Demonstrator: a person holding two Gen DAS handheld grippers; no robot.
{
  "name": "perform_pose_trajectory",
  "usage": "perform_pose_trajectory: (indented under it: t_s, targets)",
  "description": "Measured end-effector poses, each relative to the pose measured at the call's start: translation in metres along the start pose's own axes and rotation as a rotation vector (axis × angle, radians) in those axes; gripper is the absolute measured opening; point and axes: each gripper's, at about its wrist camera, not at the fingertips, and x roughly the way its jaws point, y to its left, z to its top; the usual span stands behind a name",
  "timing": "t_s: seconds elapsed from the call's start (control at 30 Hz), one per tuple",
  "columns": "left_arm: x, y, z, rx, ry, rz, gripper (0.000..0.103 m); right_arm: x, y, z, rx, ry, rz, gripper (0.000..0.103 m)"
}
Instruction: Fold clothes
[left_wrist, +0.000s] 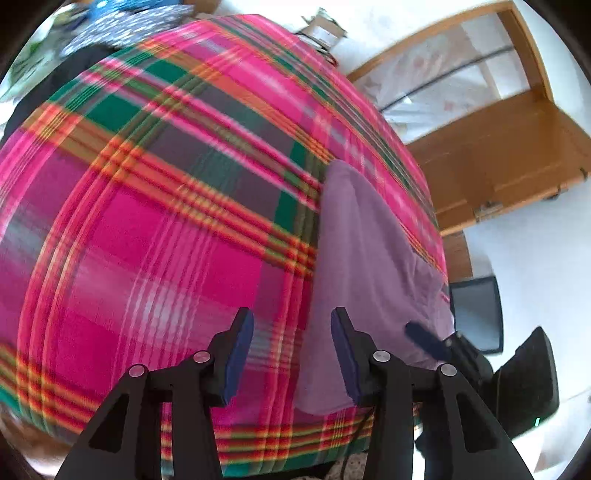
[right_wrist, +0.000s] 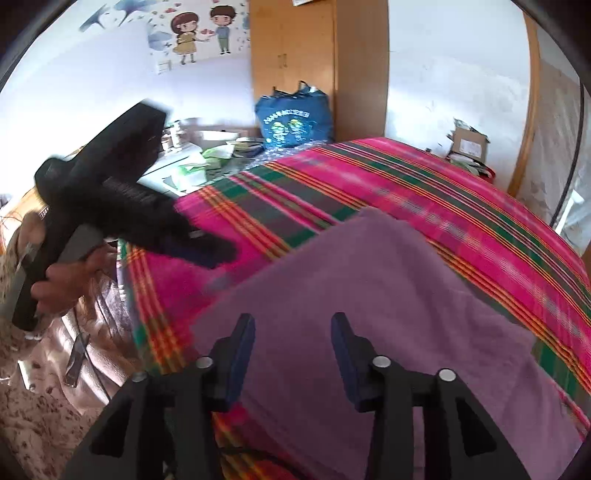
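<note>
Plaid cloth in pink, green and orange covers the bed (right_wrist: 424, 192), and its stripes smear with motion blur in both views. On it lies a purple garment (right_wrist: 369, 295), spread flat near the bed's near edge and toward its right side as the left wrist camera sees it, where it runs as a long strip up the plaid.

Both grippers hang over that near edge. Left gripper (left_wrist: 291, 354) has its blue-padded jaws standing apart with nothing between them, over the seam where purple meets plaid. Right gripper (right_wrist: 292, 360) likewise has its jaws well apart and empty, hovering over the purple fabric. In the right wrist view a hand (right_wrist: 62, 280) grips the handle of the left tool, beyond the bed's left edge.

Around the bed: a white wall with a cartoon sticker (right_wrist: 201, 33) of two children, a wooden wardrobe (right_wrist: 317, 62), a blue bag (right_wrist: 293, 120) at the bed's far edge, a cardboard box (right_wrist: 469, 144) by the far right corner, and a wooden door (left_wrist: 498, 155) standing open.
</note>
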Motion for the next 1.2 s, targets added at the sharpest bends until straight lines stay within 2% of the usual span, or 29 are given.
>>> perform_pose_trajectory:
  t_s: [0.07, 0.17, 0.27, 0.4, 0.63, 0.93, 1.1, 1.2]
  targets:
    - [0.007, -0.002, 0.008, 0.007, 0.022, -0.002, 0.045, 0.005, 0.011, -0.001, -0.009, -0.004, 0.014, 0.048]
    - [0.016, -0.005, 0.018, 0.014, 0.048, 0.007, 0.045, 0.015, 0.021, -0.004, 0.011, 0.003, 0.044, 0.055]
    - [0.022, -0.012, 0.027, 0.04, 0.057, 0.017, 0.045, 0.02, 0.03, -0.005, 0.018, 0.015, 0.043, 0.056]
    - [0.032, -0.023, 0.039, 0.078, 0.084, 0.018, 0.045, 0.027, 0.04, -0.005, 0.009, 0.014, -0.02, 0.057]
    - [0.041, -0.035, 0.046, 0.121, 0.125, 0.014, 0.045, 0.04, 0.073, -0.013, -0.08, 0.033, -0.214, 0.059]
    - [0.046, -0.029, 0.055, 0.086, 0.133, 0.022, 0.045, 0.031, 0.07, -0.023, -0.026, 0.002, -0.286, 0.059]
    - [0.054, -0.029, 0.058, 0.084, 0.169, 0.02, 0.045, 0.027, 0.079, -0.029, -0.069, -0.013, -0.346, 0.046]
    - [0.061, -0.03, 0.057, 0.082, 0.21, -0.001, 0.045, 0.026, 0.083, -0.031, -0.095, -0.014, -0.371, 0.028]
